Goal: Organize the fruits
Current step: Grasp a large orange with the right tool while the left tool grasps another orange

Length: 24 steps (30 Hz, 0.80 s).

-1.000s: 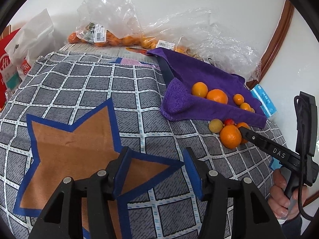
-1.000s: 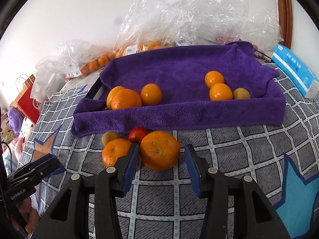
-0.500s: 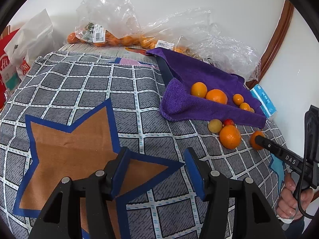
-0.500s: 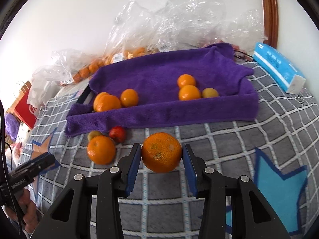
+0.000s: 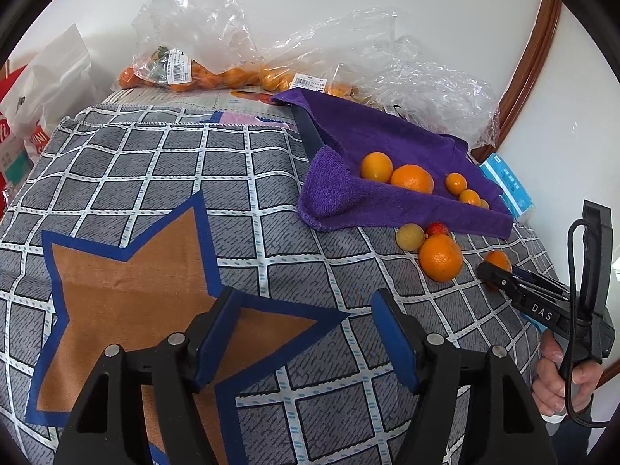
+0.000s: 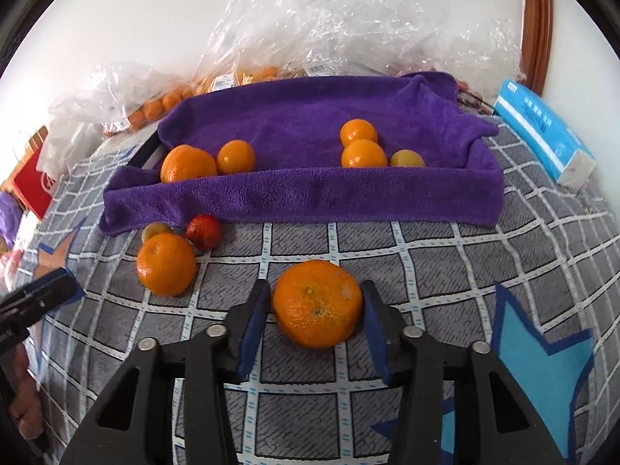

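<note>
My right gripper [image 6: 314, 308] pinches a large orange [image 6: 317, 303] between its two blue pads [image 6: 254, 323]; both pads meet the peel at the fruit's sides, and the grip looks centred. The orange sits low over the checked cloth [image 6: 445, 255], in front of the purple towel [image 6: 310, 193]. I cannot tell whether it rests on the cloth or hangs just above it.

My left gripper [image 5: 306, 339] has nothing between its pads and its jaws are opening. It points at the brown star [image 5: 128, 279] printed on the cloth, well apart from any fruit.

Step in hand, as I judge it: carrying the large orange to the towel, which is draped over a tray and serves as the collecting place. Two oranges [image 6: 188, 162] lie at its left end; two smaller ones [image 6: 362, 153] and a yellowish fruit [image 6: 407, 159] lie toward its right.

Remaining outside, just beside the towel's front left corner: another orange [image 6: 166, 263], a small red fruit [image 6: 203, 230] and a small yellowish fruit [image 6: 155, 229], close together.

Next move requires:
1. Raise the orange above the towel's front fold
2. Bring it over the left group, which appears to hold the larger fruit
3. Lower before spreading the pads, since a round fruit may roll
</note>
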Tool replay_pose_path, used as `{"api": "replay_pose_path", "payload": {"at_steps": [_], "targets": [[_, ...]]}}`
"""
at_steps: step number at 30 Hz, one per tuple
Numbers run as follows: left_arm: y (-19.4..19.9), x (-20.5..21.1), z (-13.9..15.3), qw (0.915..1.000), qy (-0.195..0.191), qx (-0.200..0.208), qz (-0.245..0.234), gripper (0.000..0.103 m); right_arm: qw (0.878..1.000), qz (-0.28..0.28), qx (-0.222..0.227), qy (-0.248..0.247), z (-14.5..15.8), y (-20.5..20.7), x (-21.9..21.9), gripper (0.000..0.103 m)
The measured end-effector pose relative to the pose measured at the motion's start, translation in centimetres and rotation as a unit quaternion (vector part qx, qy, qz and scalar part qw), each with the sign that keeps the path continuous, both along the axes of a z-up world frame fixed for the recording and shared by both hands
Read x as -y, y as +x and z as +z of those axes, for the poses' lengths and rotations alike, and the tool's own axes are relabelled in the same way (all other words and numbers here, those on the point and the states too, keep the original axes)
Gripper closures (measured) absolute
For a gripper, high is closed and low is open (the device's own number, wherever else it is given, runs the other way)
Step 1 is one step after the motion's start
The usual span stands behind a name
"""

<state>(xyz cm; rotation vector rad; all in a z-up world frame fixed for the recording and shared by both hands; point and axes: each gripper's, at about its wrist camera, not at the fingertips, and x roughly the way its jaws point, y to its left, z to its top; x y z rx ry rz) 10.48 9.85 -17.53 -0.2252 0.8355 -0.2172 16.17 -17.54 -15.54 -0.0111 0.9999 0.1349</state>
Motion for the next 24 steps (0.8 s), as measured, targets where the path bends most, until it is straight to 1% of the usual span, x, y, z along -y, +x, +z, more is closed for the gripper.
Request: {"api": "replay_pose_path", "payload": {"at_steps": [2, 5, 7, 8, 9, 10, 12, 14, 17, 19, 21, 24], "targets": [[0.0, -0.1, 0.0, 1.0000, -0.004, 0.000, -0.001, 0.035, 1.000, 0.002, 0.003, 0.003, 0.3, -0.2, 0.5, 0.060], [-0.3, 0.2, 0.1, 1.0000, 0.003, -0.005, 0.005, 0.036, 1.000, 0.000, 0.019, 0.006, 0.9, -0.6, 1.6, 0.060], [-0.4, 0.9, 0.3, 0.9999, -0.009, -0.013, 0.005, 0.037, 0.999, -0.008, 0.031, -0.005, 1.2, -0.7, 2.6, 0.060], [-0.3, 1.5, 0.4, 0.9996, -0.021, -0.018, -0.005, 0.038, 0.999, -0.012, 0.034, -0.005, 1.2, -0.7, 3.0, 0.060], [-0.2, 2.2, 0.6, 0.9994, -0.025, -0.019, -0.015, 0.039, 0.999, -0.015, 0.036, -0.004, 1.3, -0.7, 3.5, 0.060], [0.0, 3.0, 0.8, 0.9993, -0.022, -0.017, -0.026, 0.039, 0.999, -0.022, 0.038, 0.002, 1.3, -0.6, 4.2, 0.060], [0.3, 5.0, 1.1, 0.9992, 0.009, -0.007, -0.038, 0.039, 0.999, -0.033, 0.039, 0.010, 1.2, -0.5, 5.1, 0.060], [0.9, 7.0, 1.2, 0.9980, 0.034, -0.001, -0.053, 0.043, 0.998, -0.033, 0.043, 0.012, 1.2, -0.5, 5.6, 0.060], [1.3, 8.7, 1.2, 0.9970, 0.030, -0.006, -0.072, 0.044, 0.998, -0.024, 0.053, 0.005, 1.3, -0.9, 5.8, 0.060], [1.4, 10.0, 1.2, 0.9962, 0.039, 0.000, -0.078, 0.044, 0.998, -0.023, 0.058, 0.000, 1.3, -1.0, 6.0, 0.060], [1.8, 10.9, 1.1, 0.9957, 0.040, 0.003, -0.084, 0.044, 0.998, -0.023, 0.058, 0.015, 1.4, -1.1, 6.4, 0.060], [2.5, 12.0, 0.8, 0.9958, 0.039, -0.005, -0.083, 0.046, 0.997, -0.035, 0.061, 0.039, 1.4, -1.1, 7.5, 0.060]]}}
